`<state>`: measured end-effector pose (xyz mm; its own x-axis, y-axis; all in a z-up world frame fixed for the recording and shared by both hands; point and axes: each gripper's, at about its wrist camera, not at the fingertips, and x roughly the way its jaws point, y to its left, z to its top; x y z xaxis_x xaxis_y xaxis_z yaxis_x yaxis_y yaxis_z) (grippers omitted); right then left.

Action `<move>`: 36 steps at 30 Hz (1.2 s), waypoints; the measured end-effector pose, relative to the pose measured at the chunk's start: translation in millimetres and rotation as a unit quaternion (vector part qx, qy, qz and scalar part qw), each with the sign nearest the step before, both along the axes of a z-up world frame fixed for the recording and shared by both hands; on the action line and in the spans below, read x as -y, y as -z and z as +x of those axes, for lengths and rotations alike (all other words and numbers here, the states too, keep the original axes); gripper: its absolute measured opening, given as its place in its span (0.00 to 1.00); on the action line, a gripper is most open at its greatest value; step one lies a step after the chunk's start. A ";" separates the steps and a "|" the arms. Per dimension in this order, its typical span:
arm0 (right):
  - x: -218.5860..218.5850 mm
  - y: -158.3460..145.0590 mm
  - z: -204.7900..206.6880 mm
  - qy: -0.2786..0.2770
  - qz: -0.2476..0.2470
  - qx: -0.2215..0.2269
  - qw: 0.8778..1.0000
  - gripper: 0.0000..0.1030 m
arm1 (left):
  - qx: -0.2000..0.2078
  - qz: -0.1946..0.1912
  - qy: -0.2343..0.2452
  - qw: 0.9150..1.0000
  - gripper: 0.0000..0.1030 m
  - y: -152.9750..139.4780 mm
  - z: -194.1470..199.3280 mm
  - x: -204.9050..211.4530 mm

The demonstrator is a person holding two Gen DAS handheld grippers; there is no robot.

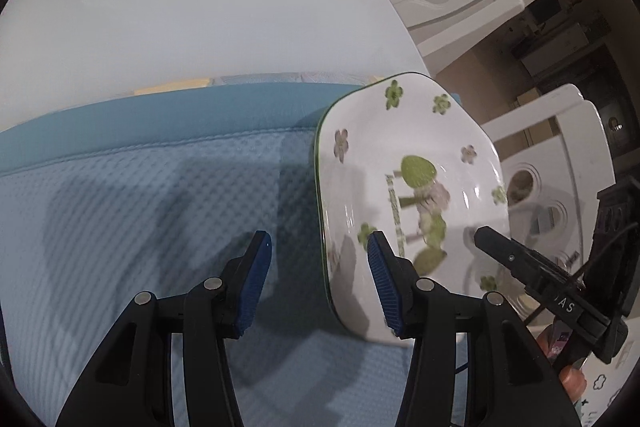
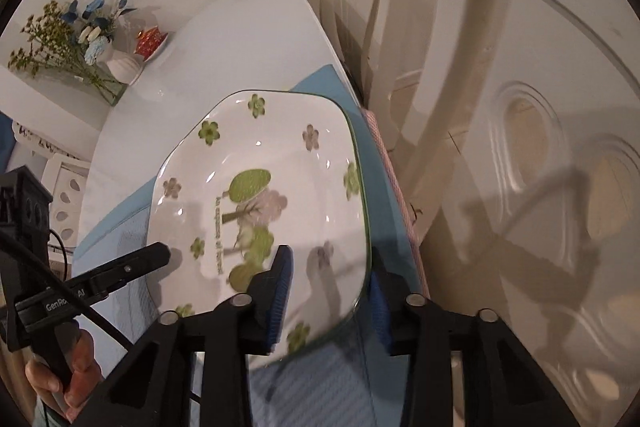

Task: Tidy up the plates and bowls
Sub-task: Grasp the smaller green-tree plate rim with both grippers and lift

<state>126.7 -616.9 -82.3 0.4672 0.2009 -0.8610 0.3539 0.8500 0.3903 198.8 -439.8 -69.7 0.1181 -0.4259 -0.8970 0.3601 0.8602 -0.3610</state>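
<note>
The right gripper (image 2: pixel 330 291) pinched the flowered plate's (image 2: pixel 264 187) rim between its blue pads, while the left gripper (image 1: pixel 318 279) hovered spread, holding nothing.

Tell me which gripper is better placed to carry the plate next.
Right. The right gripper already straddles the rim of the white flower-painted ceramic plate, while the left gripper is open over the blue mat.

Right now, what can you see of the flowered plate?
The flowered plate is glossy white ceramic, rounded-square, with a thin dark green rim, green and mauve blossoms, and a tree motif in its shallow well. It sits tilted above the blue mat, its near edge clamped by the right claw. The left claw is open beside it.
</note>
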 end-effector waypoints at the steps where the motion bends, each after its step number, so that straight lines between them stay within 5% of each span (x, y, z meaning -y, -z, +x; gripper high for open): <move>1: -0.5 0.8 2.6 -0.003 -0.011 0.003 1.000 0.31 | 0.001 0.000 0.000 1.000 0.44 1.3 0.8 0.5; 9: -25.5 -7.4 -0.9 -0.047 -0.075 -0.004 0.996 0.30 | 0.012 -0.004 0.005 1.000 0.44 -0.3 0.4 -5.9; 21: -26.0 14.1 -8.7 -0.028 0.012 0.002 1.000 0.30 | 0.022 -0.003 0.040 0.999 0.44 2.0 24.7 3.4; 25: -28.2 14.7 1.1 -0.050 -0.004 0.026 0.998 0.31 | 0.033 -0.014 0.067 0.997 0.45 2.3 28.7 18.0; 30: -33.9 11.5 -3.8 -0.091 -0.033 0.047 0.994 0.31 | 0.093 0.019 0.105 0.990 0.44 -3.9 5.8 22.4; 36: -45.6 1.7 -19.9 -0.144 -0.047 0.056 0.987 0.31 | 0.077 -0.008 0.076 0.994 0.44 -13.2 -14.2 -7.1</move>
